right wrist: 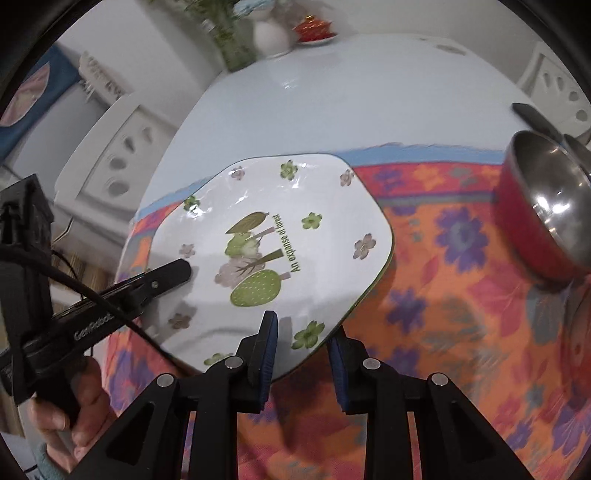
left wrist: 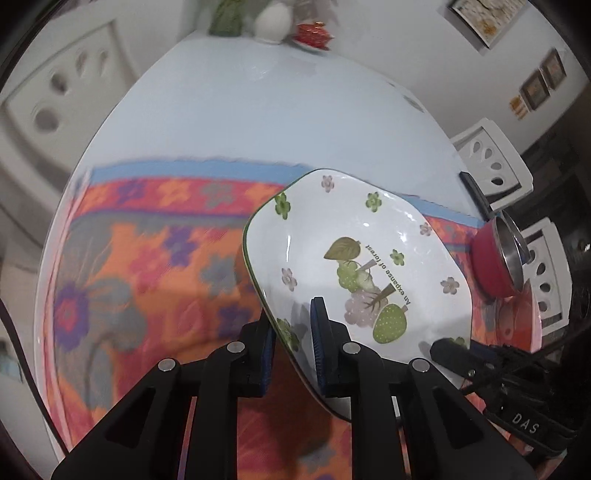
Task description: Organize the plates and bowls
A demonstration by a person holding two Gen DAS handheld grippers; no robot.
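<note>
A white squarish plate with green leaf prints is held tilted above the floral cloth. My left gripper is shut on its near-left rim. In the right wrist view the same plate is clamped by my right gripper at its near edge, and the left gripper's finger lies on its left rim. A red bowl with a steel inside stands on the cloth at the right; it also shows in the left wrist view.
The cloth covers the near half of a pale blue table. A white vase and a red lidded cup on a saucer stand at the far edge. White chairs stand at the right.
</note>
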